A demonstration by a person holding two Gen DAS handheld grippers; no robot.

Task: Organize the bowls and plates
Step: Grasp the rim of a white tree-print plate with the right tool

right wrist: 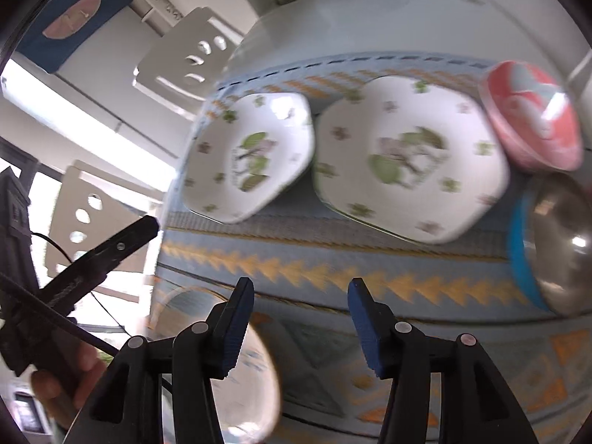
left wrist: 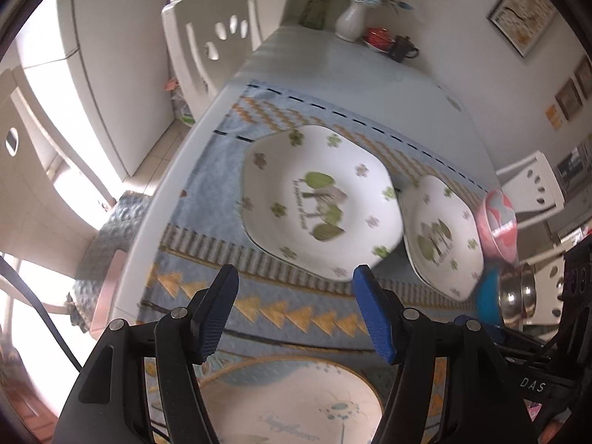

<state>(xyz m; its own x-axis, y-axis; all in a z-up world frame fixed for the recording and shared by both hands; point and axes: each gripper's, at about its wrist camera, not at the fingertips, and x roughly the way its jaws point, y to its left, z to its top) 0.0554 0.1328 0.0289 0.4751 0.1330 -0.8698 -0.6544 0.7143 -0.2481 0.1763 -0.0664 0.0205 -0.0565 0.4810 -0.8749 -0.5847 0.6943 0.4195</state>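
Round plate (left wrist: pixel 296 403) cut off, L tool (left wrist: pixel 296 318) empty, pics blurred

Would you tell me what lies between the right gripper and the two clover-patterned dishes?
Only bare patterned cloth, as the right wrist view shows, between the open right gripper and the dishes.

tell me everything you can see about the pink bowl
The pink bowl looks glossy, pink outside with a pale blue and red pattern showing on its inner face. It rests tilted on the patterned blue mat at the right end of the row, beside a white floral plate and above a steel bowl. Whether it touches them is unclear through blur. Neither tongs touch it.
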